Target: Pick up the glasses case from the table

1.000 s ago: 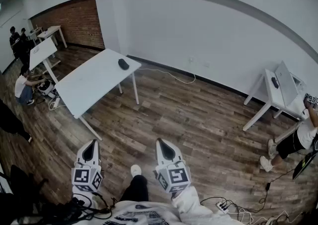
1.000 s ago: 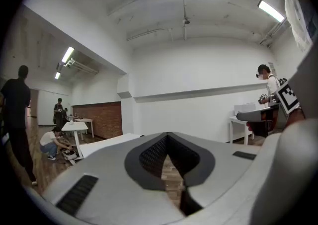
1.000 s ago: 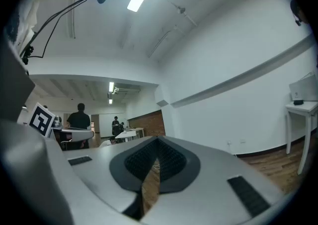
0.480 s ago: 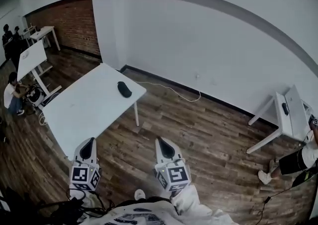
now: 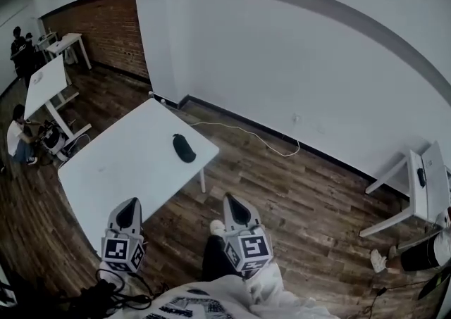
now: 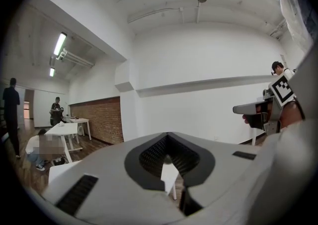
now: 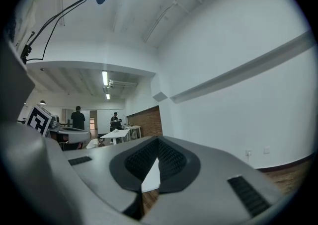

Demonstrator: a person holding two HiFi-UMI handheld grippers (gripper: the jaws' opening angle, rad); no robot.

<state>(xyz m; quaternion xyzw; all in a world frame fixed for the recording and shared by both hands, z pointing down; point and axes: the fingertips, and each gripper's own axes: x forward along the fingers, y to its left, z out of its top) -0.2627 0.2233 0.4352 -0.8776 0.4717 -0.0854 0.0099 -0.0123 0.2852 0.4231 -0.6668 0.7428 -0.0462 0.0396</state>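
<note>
The black glasses case [image 5: 184,148] lies near the right edge of a white table [image 5: 120,163] in the head view. Both grippers are held low at the bottom of that view, short of the table. My left gripper [image 5: 127,206] is shut and empty, its tip just over the table's near corner. My right gripper [image 5: 233,202] is shut and empty over the wood floor, to the right of the table. The jaws of the left gripper [image 6: 168,158] and of the right gripper [image 7: 155,155] are together, with only a sliver of white table showing through. Neither gripper view shows the case.
A white wall runs behind the table, with a brick wall [image 5: 106,25] at the far left. A cable [image 5: 246,131] trails on the floor by the wall. More white tables [image 5: 46,85] and people [image 5: 17,138] are at the left. Another table [image 5: 430,184] stands at the right.
The person has walked toward the table: it and the case now sit larger and closer in the head view. Both grippers came forward with the person and stayed shut.
</note>
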